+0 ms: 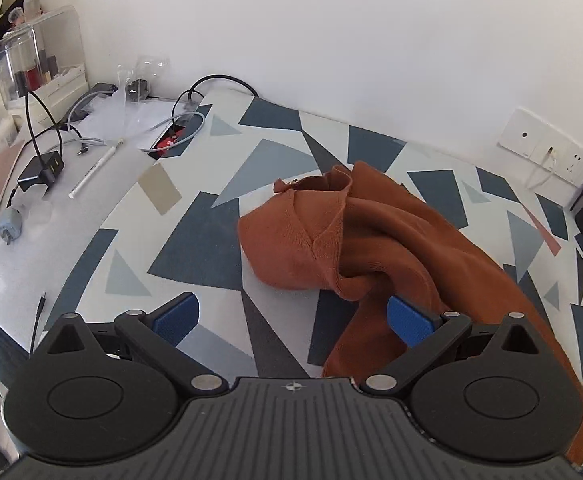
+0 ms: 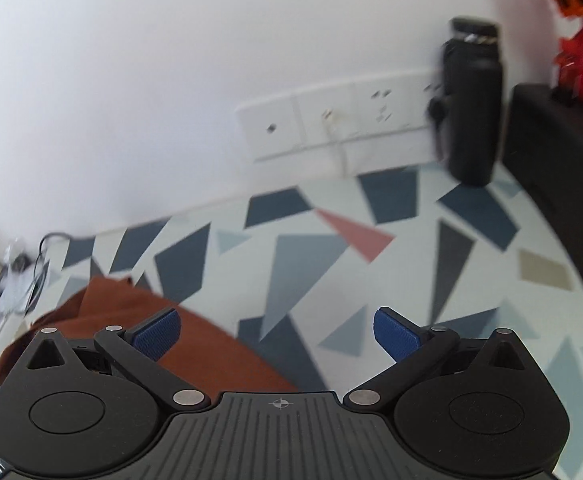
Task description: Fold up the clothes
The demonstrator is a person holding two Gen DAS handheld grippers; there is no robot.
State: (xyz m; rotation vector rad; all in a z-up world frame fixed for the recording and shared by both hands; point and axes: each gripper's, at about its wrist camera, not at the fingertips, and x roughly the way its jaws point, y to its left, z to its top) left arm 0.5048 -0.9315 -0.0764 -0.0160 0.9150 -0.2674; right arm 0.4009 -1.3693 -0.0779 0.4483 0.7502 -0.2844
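Nearest to us, our left gripper (image 1: 293,316) has its blue pads spread wide with nothing between them. Its right-side pad (image 1: 409,320) sits against, or just in front of, a bunched fold of the rust-brown sweater (image 1: 371,240); we cannot tell whether it actually touches. The sweater lies crumpled on the patterned table (image 1: 195,240), ahead and to the right of that gripper. Its V-neck (image 1: 323,240) faces us, and the body of the cloth runs in a long band from the far middle of the table down toward the near right edge.

Our right gripper (image 2: 277,334) is also spread wide and empty. In its view, which is blurred, the sweater (image 2: 195,344) shows only at the lower left, passing under the left-side pad (image 2: 157,334), while bare table lies ahead of the pads.

So the sweater lies between our two grippers, right of the left one and left of the right one. The left seems nearer the neck end. We judge the folding not yet begun, since the sweater needs spreading flat along its long axis first.

Farther off, a black bottle (image 2: 471,104) stands by the wall outlets (image 2: 331,124).
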